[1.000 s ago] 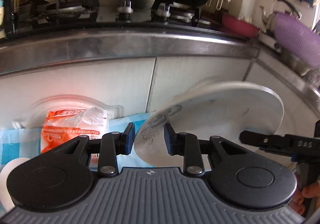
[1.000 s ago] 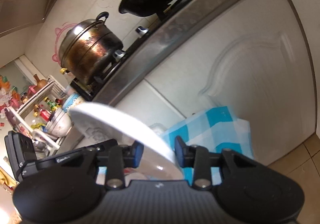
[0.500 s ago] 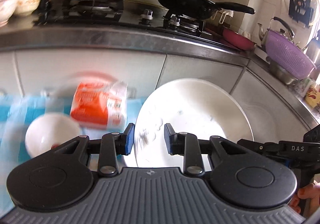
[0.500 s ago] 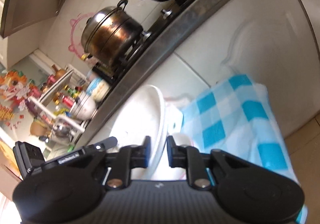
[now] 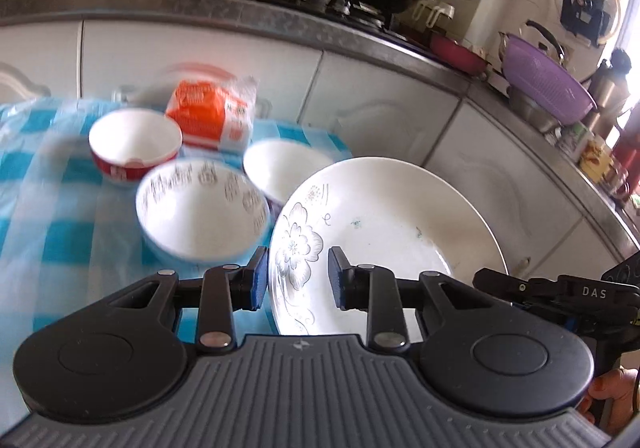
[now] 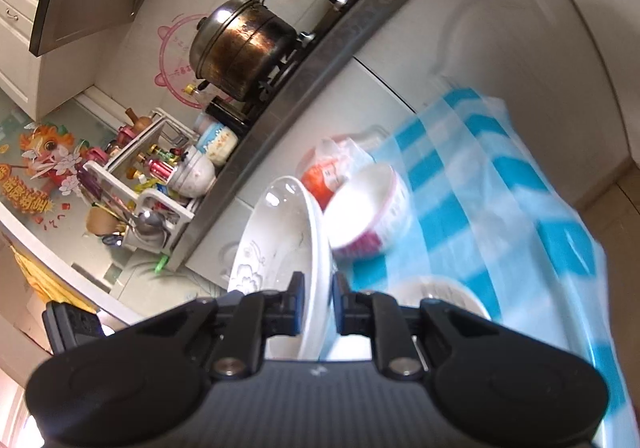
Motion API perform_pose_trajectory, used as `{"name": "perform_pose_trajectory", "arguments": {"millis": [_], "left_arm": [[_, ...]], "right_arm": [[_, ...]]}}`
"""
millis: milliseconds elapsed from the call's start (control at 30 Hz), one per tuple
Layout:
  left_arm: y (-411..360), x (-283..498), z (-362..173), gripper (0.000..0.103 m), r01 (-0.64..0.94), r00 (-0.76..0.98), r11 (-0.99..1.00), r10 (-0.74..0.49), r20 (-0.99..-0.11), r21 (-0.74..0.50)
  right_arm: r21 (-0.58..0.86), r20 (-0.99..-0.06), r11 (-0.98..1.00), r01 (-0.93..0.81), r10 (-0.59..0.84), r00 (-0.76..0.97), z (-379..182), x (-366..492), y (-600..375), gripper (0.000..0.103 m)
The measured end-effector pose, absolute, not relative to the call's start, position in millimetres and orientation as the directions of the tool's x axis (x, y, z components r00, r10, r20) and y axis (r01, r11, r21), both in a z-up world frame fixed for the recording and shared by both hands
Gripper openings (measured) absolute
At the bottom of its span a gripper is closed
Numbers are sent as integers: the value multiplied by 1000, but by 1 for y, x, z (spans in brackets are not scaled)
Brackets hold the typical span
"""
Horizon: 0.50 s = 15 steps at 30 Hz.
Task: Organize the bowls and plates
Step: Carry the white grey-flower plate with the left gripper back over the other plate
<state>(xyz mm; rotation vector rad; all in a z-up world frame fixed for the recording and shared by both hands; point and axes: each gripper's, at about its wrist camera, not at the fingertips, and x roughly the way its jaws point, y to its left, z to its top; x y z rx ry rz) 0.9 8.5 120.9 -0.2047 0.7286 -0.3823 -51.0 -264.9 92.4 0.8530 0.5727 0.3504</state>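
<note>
right gripper (image 6: 316,302) clamped on rim of white floral plate (image 5: 384,232), plate held edge-on, tilted, in air over blue checked cloth (image 5: 48,216). left gripper (image 5: 297,280) spread wide around same plate's near rim, pads not visibly touching. three bowls on cloth just beside plate: patterned bowl (image 5: 202,206) nearest, red-banded bowl (image 5: 134,144), plain bowl (image 5: 280,168) partly behind plate. risks: single-rim pinch on glazed plate, likely slip or swing under own weight; plate edge may clip patterned bowl when lowered; loose cloth could drag bowls; motion blur suggests fast move, poor placement.

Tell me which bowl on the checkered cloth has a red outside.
The far-left bowl, beside the orange packet; the other two show no red.
</note>
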Motion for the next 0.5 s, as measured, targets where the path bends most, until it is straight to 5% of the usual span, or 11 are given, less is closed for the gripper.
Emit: {"name": "perform_pose_trajectory", "arguments": {"millis": [500], "left_arm": [[-10,-31,75,32,240,656,918,-393,-644,-315]], "right_arm": [[718,-443,695,40,411,797,48,-105,-258,15]]}}
